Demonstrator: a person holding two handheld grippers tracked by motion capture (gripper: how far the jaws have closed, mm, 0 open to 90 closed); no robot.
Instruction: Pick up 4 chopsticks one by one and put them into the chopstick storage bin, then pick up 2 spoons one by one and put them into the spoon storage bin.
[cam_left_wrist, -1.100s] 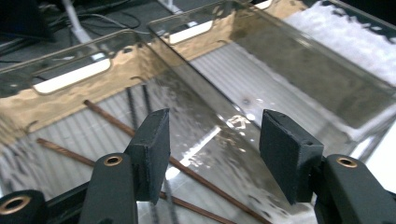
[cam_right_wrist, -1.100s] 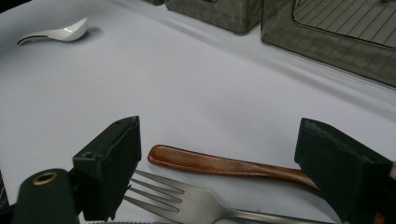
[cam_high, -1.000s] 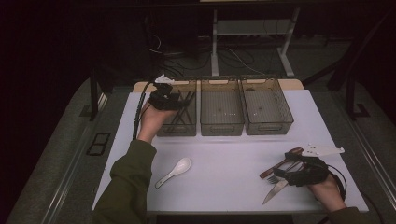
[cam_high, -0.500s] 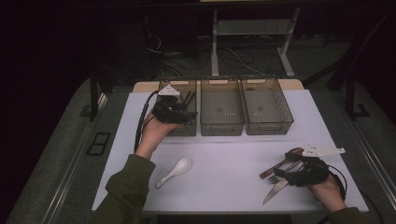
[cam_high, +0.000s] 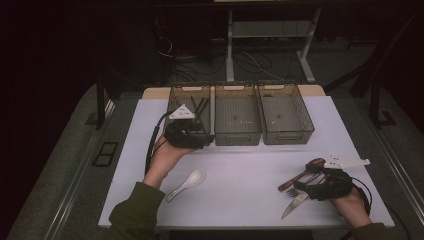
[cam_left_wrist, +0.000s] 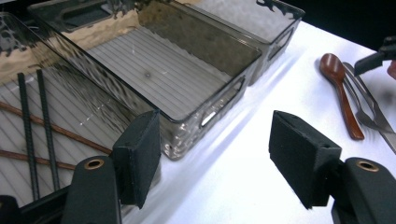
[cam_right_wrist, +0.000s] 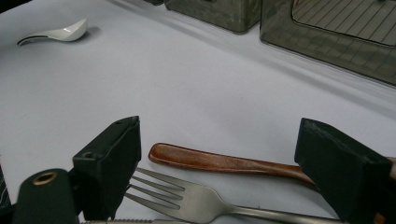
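**Sorting cutlery into trays: left gripper empty, right gripper poised over fork and wooden spoon**

Landmark: the left tray (cam_high: 189, 114), leftmost of three smoked plastic trays in a row at the far side of the table (cam_high: 240, 165).

The left gripper (cam_high: 206, 139) is hanging at the near edge of that tray, its jaws spread with nothing between them; they have just been opening. Dark and brown chopsticks (cam_left_wrist: 35, 126) are lying inside the tray.

The white spoon (cam_high: 186, 184) is lying on the table nearer the person than the tray, apart from it. It looks ceramic: stiff, glossy, likely slippery and chippable. Best taken across the handle, close to the bowl, with a gentle squeeze.

The right gripper (cam_right_wrist: 224, 172) is waiting far to the right of the tray, jaws spread, straddling the wooden spoon (cam_right_wrist: 224, 163) and the fork (cam_right_wrist: 196, 200), pinching neither. A knife (cam_high: 294, 205) is lying just beside them. The wooden spoon seems light and grippy; the metal fork is thin and flat on the table, so the pads may be skidding off unless they close across its neck.
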